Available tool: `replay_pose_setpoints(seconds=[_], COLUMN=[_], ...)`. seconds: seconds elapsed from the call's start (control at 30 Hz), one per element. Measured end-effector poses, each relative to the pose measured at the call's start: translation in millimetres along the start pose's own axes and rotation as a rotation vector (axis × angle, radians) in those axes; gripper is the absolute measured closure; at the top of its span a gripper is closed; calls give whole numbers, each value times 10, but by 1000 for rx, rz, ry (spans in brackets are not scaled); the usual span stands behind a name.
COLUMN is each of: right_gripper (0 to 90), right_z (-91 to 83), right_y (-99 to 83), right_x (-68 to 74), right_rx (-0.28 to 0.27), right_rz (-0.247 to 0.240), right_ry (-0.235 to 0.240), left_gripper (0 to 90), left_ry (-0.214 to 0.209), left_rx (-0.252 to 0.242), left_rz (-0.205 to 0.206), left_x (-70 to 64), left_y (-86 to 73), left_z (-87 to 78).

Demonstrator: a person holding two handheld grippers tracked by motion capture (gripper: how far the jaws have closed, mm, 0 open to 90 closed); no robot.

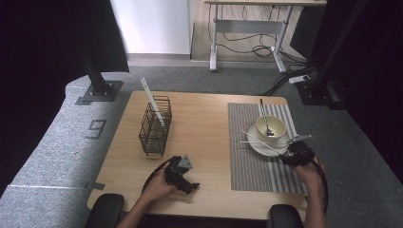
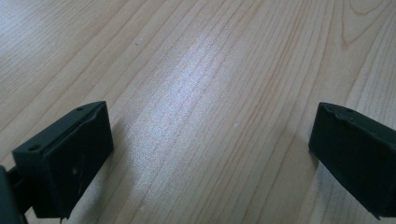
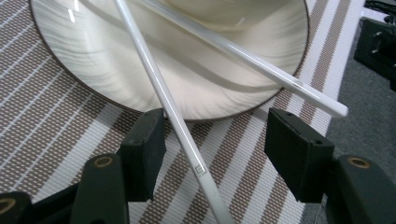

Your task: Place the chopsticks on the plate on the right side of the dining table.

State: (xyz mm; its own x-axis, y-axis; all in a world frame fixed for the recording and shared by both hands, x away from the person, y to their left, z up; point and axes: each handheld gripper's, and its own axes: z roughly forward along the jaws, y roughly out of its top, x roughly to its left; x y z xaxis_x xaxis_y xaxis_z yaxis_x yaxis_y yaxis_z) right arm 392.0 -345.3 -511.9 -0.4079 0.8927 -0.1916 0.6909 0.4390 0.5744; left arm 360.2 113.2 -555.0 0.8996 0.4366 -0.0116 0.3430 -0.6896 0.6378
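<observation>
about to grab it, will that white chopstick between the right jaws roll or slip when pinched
Probably slippery: the chopstick looks smooth and glossy. It seems round and thin, so it may roll between the open right gripper jaws. It rests across the plate rim, so a nudge could pivot it.

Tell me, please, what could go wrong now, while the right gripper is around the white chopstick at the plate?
1. The right gripper is open, with one chopstick lying near its left jaw, off centre. Closing may push it sideways rather than grip it.
2. The second chopstick crosses close by and overhangs the plate rim. Lifting the first may knock it off.
3. Both chopsticks rest on the plate, beside the bowl holding a spoon. A hard pull could disturb them.
</observation>
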Motion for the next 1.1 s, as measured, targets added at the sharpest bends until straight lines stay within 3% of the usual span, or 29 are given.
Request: replay_pose_setpoints(seconds=[0.33,1.1], right_gripper=[370,362], right_z=[1,40], right_y=[-49,-105], right_x=[-69,-162], right_rx=[-4,-30], right_rz=[35,87], right_ry=[-65,-141], left_gripper=[0,0], left_ry=[-1,-1], left_rx=[0,0], left_rz=[1,3], left_x=[1,1], left_y=[0,2], left_z=[1,2])
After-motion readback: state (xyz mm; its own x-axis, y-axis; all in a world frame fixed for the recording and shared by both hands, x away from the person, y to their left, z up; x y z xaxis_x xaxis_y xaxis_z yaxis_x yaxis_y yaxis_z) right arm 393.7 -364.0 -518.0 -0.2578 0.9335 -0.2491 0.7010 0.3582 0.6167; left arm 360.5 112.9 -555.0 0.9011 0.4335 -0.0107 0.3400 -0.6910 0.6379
